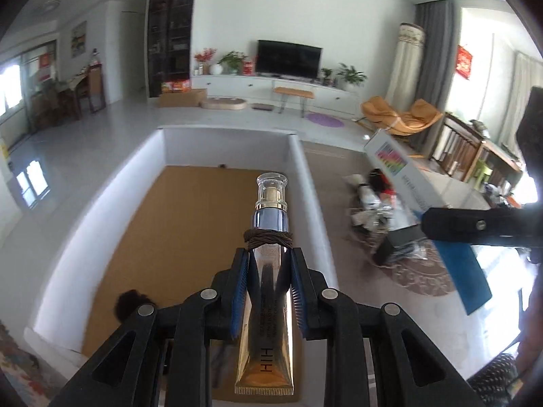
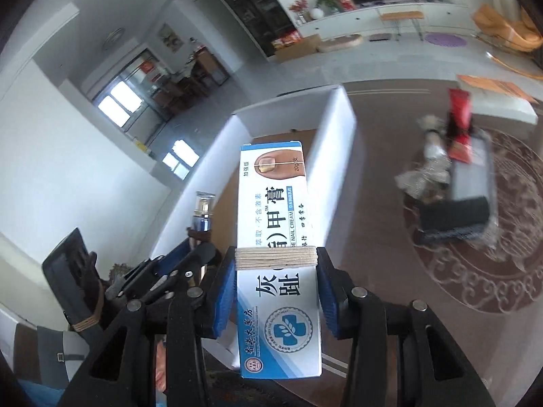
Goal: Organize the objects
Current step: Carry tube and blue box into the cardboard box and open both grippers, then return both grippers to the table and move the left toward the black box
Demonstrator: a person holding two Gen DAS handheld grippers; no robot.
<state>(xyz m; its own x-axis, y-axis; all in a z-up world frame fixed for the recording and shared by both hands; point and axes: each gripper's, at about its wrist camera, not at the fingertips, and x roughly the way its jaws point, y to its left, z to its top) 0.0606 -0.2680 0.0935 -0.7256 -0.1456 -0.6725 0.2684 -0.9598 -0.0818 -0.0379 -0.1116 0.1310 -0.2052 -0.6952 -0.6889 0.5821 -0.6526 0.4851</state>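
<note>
Left wrist view: white storage box point(image 1: 307, 183) with brown floor lies beneath and ahead of the left gripper point(image 1: 269, 271), its wall just right of the fingers; a blurred pile of loose items point(image 1: 380, 210) sits on the patterned rug point(image 1: 420, 271), well off to the right. Right gripper point(image 2: 276, 271), jaws part-closed, pads pressed on a white-and-blue nail cream carton point(image 2: 276, 237) bound with pale string. Left gripper, jaws fully closed, clamps a gold cosmetic tube point(image 1: 269, 271), clear cap pointing forward, brown cord around its neck.
</note>
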